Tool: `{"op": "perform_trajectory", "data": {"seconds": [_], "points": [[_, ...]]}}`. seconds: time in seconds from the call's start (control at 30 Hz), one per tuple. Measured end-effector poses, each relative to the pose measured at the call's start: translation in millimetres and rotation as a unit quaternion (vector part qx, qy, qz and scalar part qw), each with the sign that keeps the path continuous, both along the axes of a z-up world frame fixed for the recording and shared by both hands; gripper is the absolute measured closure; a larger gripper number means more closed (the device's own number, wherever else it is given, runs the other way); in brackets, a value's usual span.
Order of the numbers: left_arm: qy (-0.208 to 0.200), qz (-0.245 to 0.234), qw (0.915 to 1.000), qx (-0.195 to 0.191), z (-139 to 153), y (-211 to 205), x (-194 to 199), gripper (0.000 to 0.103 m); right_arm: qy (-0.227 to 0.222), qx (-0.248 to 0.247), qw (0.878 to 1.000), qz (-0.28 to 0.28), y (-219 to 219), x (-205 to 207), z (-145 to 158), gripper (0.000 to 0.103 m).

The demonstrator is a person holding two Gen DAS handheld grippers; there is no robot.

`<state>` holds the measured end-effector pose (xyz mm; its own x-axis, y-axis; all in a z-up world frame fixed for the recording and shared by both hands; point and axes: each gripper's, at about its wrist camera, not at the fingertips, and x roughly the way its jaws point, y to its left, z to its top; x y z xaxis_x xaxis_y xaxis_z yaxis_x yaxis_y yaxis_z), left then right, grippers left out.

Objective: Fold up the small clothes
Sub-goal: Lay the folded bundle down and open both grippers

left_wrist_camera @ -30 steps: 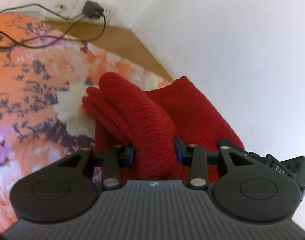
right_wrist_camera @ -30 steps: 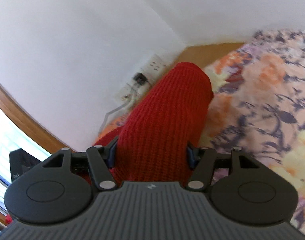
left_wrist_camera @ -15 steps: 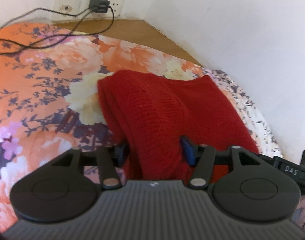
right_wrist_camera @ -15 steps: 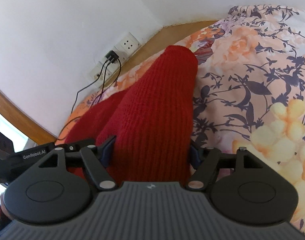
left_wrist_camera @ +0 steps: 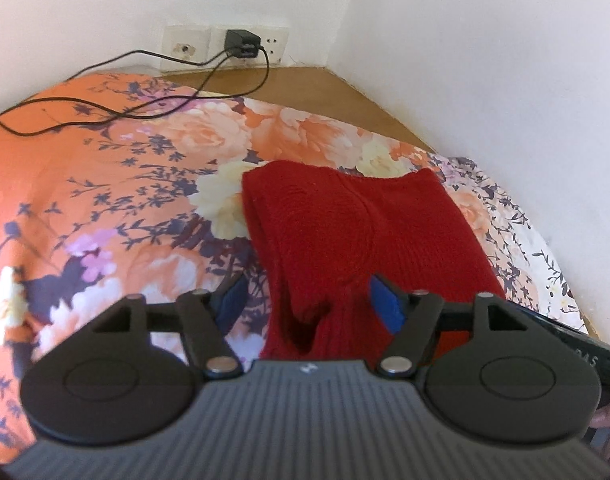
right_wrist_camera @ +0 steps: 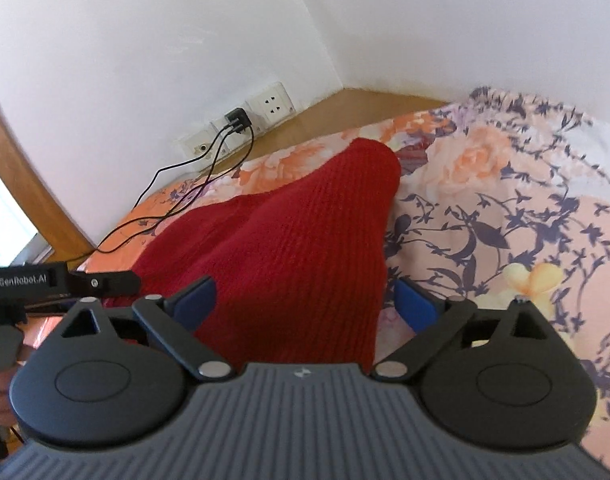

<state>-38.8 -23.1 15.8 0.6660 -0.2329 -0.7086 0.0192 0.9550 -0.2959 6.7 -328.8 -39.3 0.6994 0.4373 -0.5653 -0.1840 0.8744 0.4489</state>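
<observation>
A red knitted garment [left_wrist_camera: 357, 232] lies folded on the floral bedspread [left_wrist_camera: 105, 208]. Its near edge runs between the blue pads [left_wrist_camera: 385, 304] of my left gripper [left_wrist_camera: 309, 304], which stands open with the jaws apart from the cloth. In the right wrist view the same red knit [right_wrist_camera: 297, 248] stretches away from my right gripper [right_wrist_camera: 305, 304]. That gripper is open too, its pads [right_wrist_camera: 417, 308] spread wider than the fold. The left gripper's black body [right_wrist_camera: 65, 280] shows at the left edge there.
White walls meet in a corner behind the bed, with a wooden ledge [left_wrist_camera: 313, 88] along them. A black charger [left_wrist_camera: 241, 44] sits in a wall socket, and its cables [left_wrist_camera: 105, 116] trail over the orange part of the bedspread. A hand [left_wrist_camera: 609, 424] shows at lower right.
Both grippers lowered the red knit onto the bed and opened their jaws, letting go. The garment now rests flat instead of hanging from the fingers.
</observation>
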Motion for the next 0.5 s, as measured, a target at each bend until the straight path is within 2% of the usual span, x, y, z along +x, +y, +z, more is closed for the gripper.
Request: {"op": "perform_trajectory", "data": {"seconds": [0.2,0.5], "points": [[0.007,0.004,0.9996,0.026,5,-1,-20,0.029,0.001,-0.008,1.0,-0.003,4,-32,10,0.0],[0.028,-0.015,0.9977,0.061,-7,-2,-47,0.029,0.0,-0.048,0.999,-0.02,26,-77,17,0.0]]}}
